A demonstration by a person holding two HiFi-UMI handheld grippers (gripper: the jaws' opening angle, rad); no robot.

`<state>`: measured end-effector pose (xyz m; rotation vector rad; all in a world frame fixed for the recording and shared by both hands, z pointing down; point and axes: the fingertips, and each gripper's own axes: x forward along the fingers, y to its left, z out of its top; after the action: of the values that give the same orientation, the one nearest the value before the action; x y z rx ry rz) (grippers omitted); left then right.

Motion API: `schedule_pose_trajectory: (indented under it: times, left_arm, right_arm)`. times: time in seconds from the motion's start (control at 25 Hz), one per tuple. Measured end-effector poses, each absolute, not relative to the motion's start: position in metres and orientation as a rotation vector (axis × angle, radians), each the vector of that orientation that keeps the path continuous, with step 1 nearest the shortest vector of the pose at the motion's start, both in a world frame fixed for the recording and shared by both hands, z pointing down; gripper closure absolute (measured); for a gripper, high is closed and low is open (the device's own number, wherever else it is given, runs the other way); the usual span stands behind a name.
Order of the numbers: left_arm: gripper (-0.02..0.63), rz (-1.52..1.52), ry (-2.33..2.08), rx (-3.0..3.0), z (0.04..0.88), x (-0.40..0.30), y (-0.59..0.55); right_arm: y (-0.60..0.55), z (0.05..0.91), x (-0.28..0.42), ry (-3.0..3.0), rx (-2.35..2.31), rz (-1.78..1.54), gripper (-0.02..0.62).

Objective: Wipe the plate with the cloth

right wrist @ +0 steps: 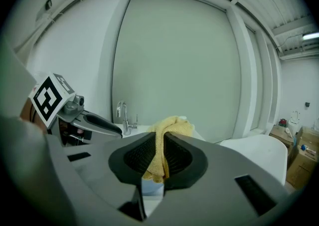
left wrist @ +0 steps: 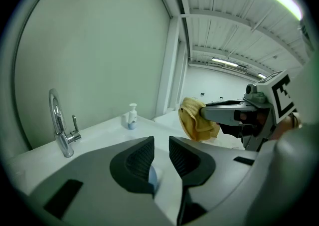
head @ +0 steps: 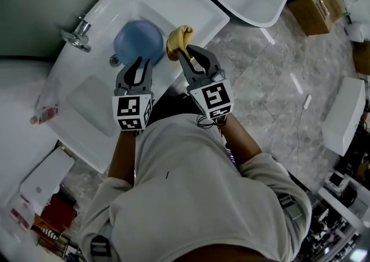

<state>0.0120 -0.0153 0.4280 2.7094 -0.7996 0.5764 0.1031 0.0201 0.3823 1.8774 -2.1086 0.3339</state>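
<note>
Wiping not yet begun: round blue plate (head: 137,40) lies in the white ceramic sink (head: 191,6). Right gripper (head: 186,48) pinches the crumpled yellow cloth (head: 178,40) beside it; left gripper (head: 139,60) jaws slightly apart, empty.

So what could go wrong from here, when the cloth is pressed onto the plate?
1. The right gripper holds the yellow cloth by one fold only, and most of it bunches beyond the fingers. Under pressure it could pull out.
2. The left gripper is at the rim of the blue plate in the sink, but the pictures do not show whether it grips it. If it does not, the plate may slide during wiping.
</note>
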Motion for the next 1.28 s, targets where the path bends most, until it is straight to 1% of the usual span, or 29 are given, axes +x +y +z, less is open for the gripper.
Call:
schedule_pose_trajectory:
  times: [0.28, 0.64, 0.84, 1.0, 1.28]
  left_arm:
    - [0.502, 0.628, -0.921, 2.582, 0.453, -0.004, -0.043]
    - [0.502, 0.757, -1.173, 2.311, 0.495, -0.024, -0.075]
    - [0.503, 0.805, -1.301, 2.093, 0.525, -0.041, -0.074]
    - [0.504, 0.806, -1.364, 1.93, 0.556, -0.053, -0.065]
    - [0.503, 0.693, -1.283, 1.721, 0.614, -0.062, -0.051]
  right_arm:
    - [-0.03, 0.398, 0.094, -2.2, 1.694, 0.351, 0.547]
    - [-0.093, 0.431, 0.084, -2.384, 1.312, 0.403, 0.546]
    - [-0.107, 0.458, 0.076, -2.452, 1.067, 0.43, 0.546]
    - [-0.11, 0.484, 0.072, -2.458, 0.911, 0.448, 0.548]
    - [-0.113, 0.52, 0.052, -2.427, 0.772, 0.49, 0.546]
